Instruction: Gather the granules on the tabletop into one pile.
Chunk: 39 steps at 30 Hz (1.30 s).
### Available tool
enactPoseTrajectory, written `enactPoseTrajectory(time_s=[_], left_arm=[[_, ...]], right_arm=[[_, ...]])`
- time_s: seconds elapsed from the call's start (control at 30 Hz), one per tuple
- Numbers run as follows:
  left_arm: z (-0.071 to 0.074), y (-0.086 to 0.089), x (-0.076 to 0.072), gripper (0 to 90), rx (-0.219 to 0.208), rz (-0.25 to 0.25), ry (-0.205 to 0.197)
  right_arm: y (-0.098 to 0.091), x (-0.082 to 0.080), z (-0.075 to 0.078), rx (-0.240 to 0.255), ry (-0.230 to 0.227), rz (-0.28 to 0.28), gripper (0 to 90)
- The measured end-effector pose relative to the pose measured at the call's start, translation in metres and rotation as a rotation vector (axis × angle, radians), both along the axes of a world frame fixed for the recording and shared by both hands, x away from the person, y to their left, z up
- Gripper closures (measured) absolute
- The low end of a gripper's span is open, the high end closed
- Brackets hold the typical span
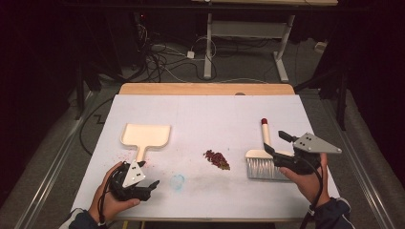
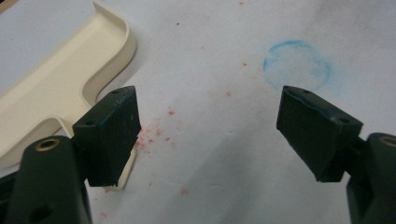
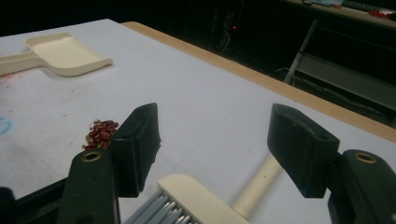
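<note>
— Two grippers work over the white tabletop (image 1: 205, 114); where does each one sit relative to the pile of red beans (image 1: 217, 160)?

— Right of the pile, the right gripper (image 1: 282, 143) hangs just above the brush (image 1: 262, 162), jaws spread with nothing pinched. Its handle (image 3: 256, 185) lies on the tabletop between them.

— And the left gripper (image 1: 152, 185)?

— Left of the pile and nearer the person, jaws spread and empty, beside the cream dustpan (image 1: 145, 135). A faint blue ring (image 2: 297, 64) lies ahead of them.
</note>
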<state>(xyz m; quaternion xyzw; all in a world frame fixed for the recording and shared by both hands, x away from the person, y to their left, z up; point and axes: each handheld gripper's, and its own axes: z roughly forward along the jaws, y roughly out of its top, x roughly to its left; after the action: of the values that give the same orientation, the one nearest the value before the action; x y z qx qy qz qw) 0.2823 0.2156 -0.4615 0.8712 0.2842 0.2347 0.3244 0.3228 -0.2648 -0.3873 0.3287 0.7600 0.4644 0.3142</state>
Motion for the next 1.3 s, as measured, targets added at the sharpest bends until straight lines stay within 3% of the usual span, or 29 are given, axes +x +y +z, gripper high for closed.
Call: enactPoseTrajectory(time_s=[0.2, 0.33, 0.43, 0.63, 0.73, 0.83, 0.97, 1.07, 1.3], left_arm=[[0.001, 0.001, 0.000, 19.9, 0.002, 0.003, -0.009], [0.001, 0.000, 0.000, 19.7, -0.002, 0.008, -0.003], [0.002, -0.001, 0.001, 19.5, 0.002, 0.011, -0.015], [0.003, 0.000, 0.002, 19.3, -0.012, 0.029, -0.037], [0.004, 0.000, 0.001, 19.2, -0.019, 0.033, -0.040], [0.006, -0.002, 0.000, 19.3, -0.024, 0.026, -0.054], [0.006, -0.003, -0.005, 19.2, 0.001, 0.006, -0.062], [0.006, -0.003, -0.004, 19.2, -0.019, 0.013, -0.060], [0.005, -0.002, -0.002, 19.2, -0.011, 0.010, -0.056]], right_arm=[[0.001, -0.015, -0.009, -0.023, -0.027, 0.026, 32.4], [-0.002, -0.023, -0.019, -0.053, -0.030, 0.007, 29.3], [-0.006, -0.029, -0.027, -0.045, -0.027, 0.005, 28.5], [-0.013, -0.041, -0.048, -0.002, 0.025, -0.030, 25.1], [-0.015, -0.047, -0.055, -0.013, 0.034, -0.036, 24.4], [-0.014, -0.049, -0.058, -0.054, 0.026, -0.034, 23.5], [-0.011, -0.050, -0.056, -0.092, 0.006, -0.040, 23.5], [-0.011, -0.052, -0.054, -0.093, -0.004, -0.046, 23.5], [-0.010, -0.049, -0.055, -0.112, -0.011, -0.050, 23.6]])
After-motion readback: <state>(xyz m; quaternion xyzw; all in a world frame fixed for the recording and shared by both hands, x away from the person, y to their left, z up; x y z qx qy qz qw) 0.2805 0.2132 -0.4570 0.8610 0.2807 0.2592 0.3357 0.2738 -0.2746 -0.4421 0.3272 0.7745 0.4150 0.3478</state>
